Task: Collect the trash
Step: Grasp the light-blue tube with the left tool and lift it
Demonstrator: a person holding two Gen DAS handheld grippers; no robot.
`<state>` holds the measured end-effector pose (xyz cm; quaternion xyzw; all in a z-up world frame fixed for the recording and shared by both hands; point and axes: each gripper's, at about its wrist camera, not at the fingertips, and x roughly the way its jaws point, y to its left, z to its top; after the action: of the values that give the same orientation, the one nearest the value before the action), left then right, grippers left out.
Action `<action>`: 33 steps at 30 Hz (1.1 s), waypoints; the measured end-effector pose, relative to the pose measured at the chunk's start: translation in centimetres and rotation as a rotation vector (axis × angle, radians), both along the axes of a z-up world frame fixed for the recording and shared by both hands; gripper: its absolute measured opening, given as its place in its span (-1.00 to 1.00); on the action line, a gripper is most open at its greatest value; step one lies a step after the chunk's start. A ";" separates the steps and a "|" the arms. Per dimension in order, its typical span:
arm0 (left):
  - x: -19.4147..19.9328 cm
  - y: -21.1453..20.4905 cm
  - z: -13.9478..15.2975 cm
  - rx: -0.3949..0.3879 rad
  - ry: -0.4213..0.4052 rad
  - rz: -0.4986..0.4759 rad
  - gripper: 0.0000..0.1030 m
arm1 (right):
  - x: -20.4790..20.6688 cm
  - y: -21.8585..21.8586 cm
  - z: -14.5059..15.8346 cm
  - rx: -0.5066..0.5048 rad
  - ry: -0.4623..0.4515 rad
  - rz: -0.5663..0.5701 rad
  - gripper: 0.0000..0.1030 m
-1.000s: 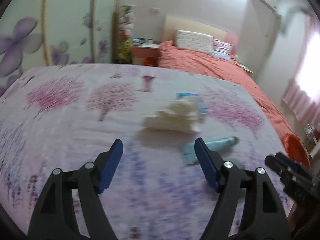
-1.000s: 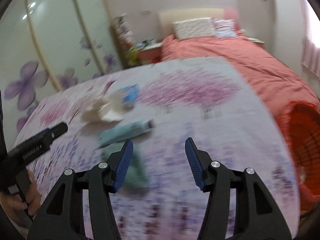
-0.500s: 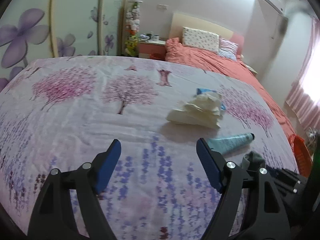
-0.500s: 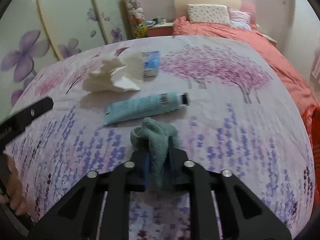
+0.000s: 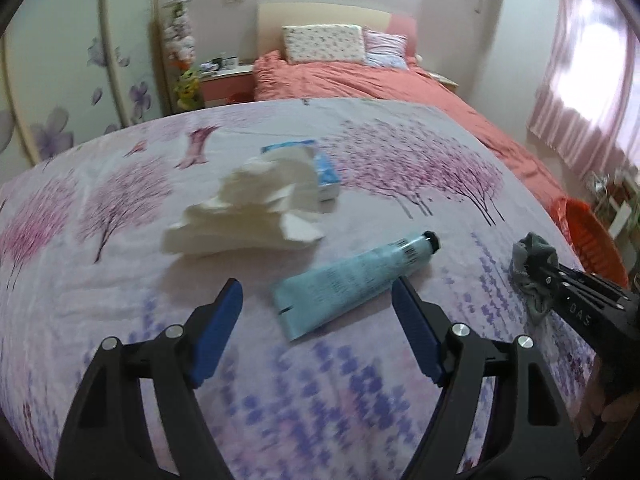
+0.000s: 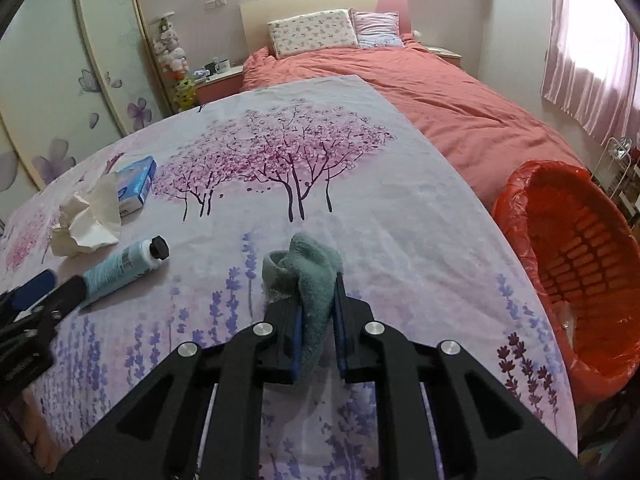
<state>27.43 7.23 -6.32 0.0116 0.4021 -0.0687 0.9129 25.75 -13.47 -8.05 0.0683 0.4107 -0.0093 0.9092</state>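
My right gripper [image 6: 316, 312] is shut on a grey-green sock [image 6: 308, 272] and holds it above the floral sheet; it also shows in the left wrist view [image 5: 534, 264]. My left gripper [image 5: 316, 304] is open, its jaws either side of the near end of a light-blue tube [image 5: 352, 280] with a black cap, also in the right wrist view [image 6: 120, 266]. Crumpled white tissue [image 5: 248, 212] lies beyond the tube, against a blue-and-white box [image 5: 324, 168]. An orange-lined bin [image 6: 576, 264] stands to the right.
The floral sheet [image 6: 360, 184] covers the near surface. A coral-covered bed [image 6: 400, 76] with pillows lies behind. A nightstand [image 5: 224, 80] and a flowered wardrobe stand at the back left. Pink curtains [image 6: 592, 52] hang on the right.
My right gripper closed on the sock, lifted it and swung right toward the bin. My left gripper moved right and forward to the tube, still open.
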 end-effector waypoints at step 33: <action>4.2 -3.7 -1.4 -0.049 0.111 -0.016 -0.05 | 0.3 -1.1 -0.4 0.049 0.012 0.006 -0.73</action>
<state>31.58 3.57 -7.73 -0.0114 0.4504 -0.0862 0.8886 26.04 -14.61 -8.47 0.0894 0.4164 0.0032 0.9048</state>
